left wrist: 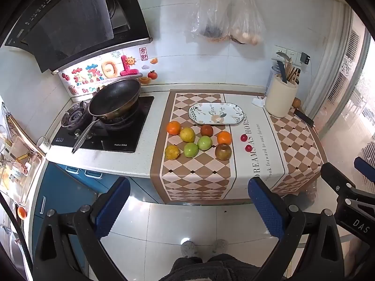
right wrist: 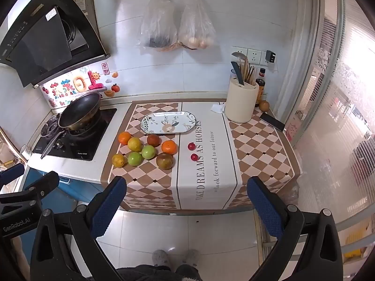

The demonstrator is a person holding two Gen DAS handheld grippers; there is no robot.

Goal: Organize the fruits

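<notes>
Both grippers (left wrist: 188,201) (right wrist: 185,201) agape off counter edge (right wrist: 187,207); fruits (right wrist: 145,151) untouched.

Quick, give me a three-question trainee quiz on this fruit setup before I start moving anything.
1. True or false: the plate already holds fruit.
2. How many green fruits lie on the cloth?
3. Which side of the fruit cluster are the two small red fruits on? A) stove side B) holder side C) on the plate

Key:
1. False, it is bare.
2. Two.
3. B. Left gripper and right gripper are both open, short of the counter.
</notes>
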